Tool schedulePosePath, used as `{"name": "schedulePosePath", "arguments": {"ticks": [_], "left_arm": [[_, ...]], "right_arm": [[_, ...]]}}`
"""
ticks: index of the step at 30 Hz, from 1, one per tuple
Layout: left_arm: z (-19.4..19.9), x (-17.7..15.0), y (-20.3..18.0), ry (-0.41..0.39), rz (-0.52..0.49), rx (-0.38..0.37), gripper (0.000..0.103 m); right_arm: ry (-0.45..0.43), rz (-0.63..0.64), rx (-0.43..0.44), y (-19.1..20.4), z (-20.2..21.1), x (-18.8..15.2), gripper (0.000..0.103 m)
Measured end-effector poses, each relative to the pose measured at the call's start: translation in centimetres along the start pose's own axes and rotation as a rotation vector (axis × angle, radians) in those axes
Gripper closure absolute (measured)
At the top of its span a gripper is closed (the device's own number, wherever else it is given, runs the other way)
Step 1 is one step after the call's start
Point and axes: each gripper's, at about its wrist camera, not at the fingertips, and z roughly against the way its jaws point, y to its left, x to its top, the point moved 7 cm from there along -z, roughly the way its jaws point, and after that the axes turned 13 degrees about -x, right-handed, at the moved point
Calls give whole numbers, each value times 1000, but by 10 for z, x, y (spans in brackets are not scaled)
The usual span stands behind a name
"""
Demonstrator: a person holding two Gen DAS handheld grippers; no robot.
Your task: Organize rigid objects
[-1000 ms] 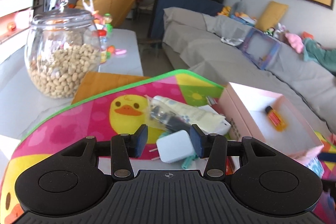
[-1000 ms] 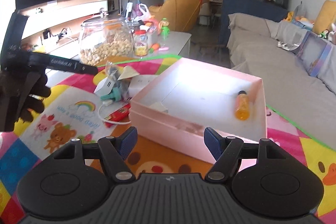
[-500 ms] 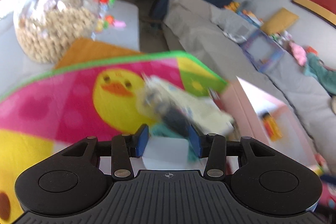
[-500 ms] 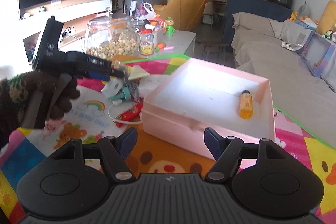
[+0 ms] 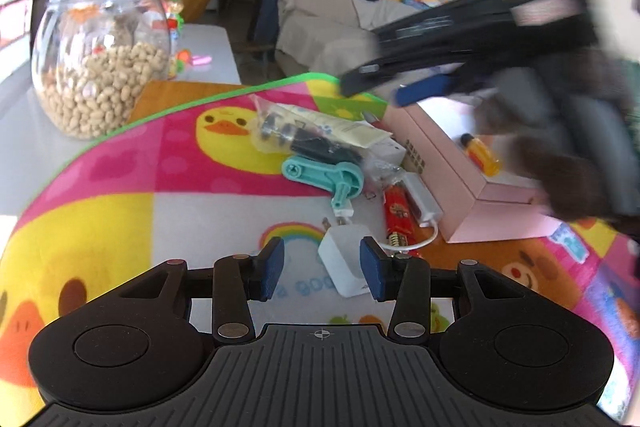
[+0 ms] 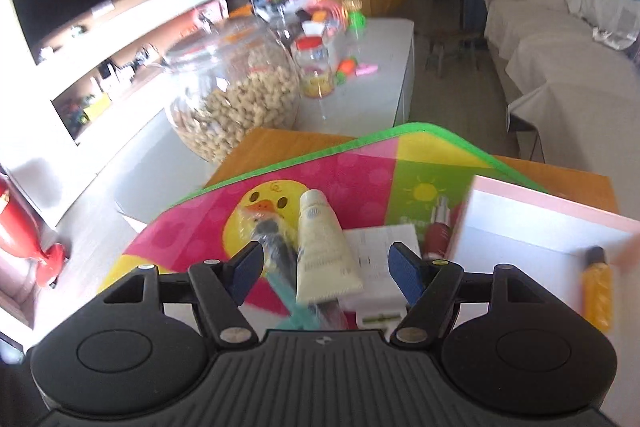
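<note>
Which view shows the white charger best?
The left wrist view. There the charger lies whole on the mat, its prongs pointing away, between the fingers of the left tool, nearer the right finger. The right wrist view does not show it clearly: that camera looks at the cream tube and the pink box.

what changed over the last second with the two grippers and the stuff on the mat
The right gripper swung left from in front of the pink box to over the pile, its open jaws now around the cream tube. The left gripper eased down; its jaws have just been closing, the white charger between them, not yet pressed. The orange bottle stayed in the box, and the pile stayed put.
</note>
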Motion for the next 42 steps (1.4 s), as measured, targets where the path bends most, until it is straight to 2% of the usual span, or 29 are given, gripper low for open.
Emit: {"name": "schedulePosePath", "arguments": {"ticks": [4, 6, 7, 8, 10, 12, 14, 18, 22, 25, 29, 31, 33, 37, 39, 42], "left_arm": [[2, -5, 7, 1, 62, -45, 57], [4, -8, 8, 4, 89, -72, 57], [4, -10, 8, 6, 101, -81, 57], [5, -12, 9, 8, 113, -88, 57], [6, -15, 11, 6, 130, -100, 57], [7, -14, 14, -13, 154, -103, 57], [10, -12, 20, -40, 184, -91, 57], [18, -6, 28, -82, 246, -70, 57], [23, -2, 27, -90, 245, -59, 56], [22, 4, 24, -91, 223, -55, 56], [12, 10, 15, -51, 195, -88, 56], [9, 10, 6, -19, 154, -112, 56], [10, 11, 1, -19, 118, -103, 56], [15, 17, 6, -55, 142, -55, 56], [13, 16, 4, -40, 152, -42, 56], [6, 7, -4, 10, 155, -73, 56]], "right_arm": [[26, 101, -75, 28, -55, 8, 33], [70, 125, -83, 38, -70, 7, 42], [82, 137, -56, 42, -69, 5, 58], [83, 147, -35, 46, -64, 3, 64], [100, 197, -16, 52, -51, -8, 65], [109, 221, 40, 54, -35, -24, 66], [138, 198, 110, 52, -20, -42, 72], [106, 183, 190, 43, 22, -69, 75], [154, 165, 271, 34, 49, -98, 77], [128, 199, 261, 24, 69, -103, 76], [47, 168, 174, -4, 87, -99, 59], [13, 163, 112, -17, 90, -105, 55], [-9, 165, 92, -24, 92, -115, 49], [-62, 230, 73, -19, 95, -134, 46], [-80, 275, 78, -10, 92, -143, 43], [-81, 291, 91, -1, 86, -154, 44]]}}
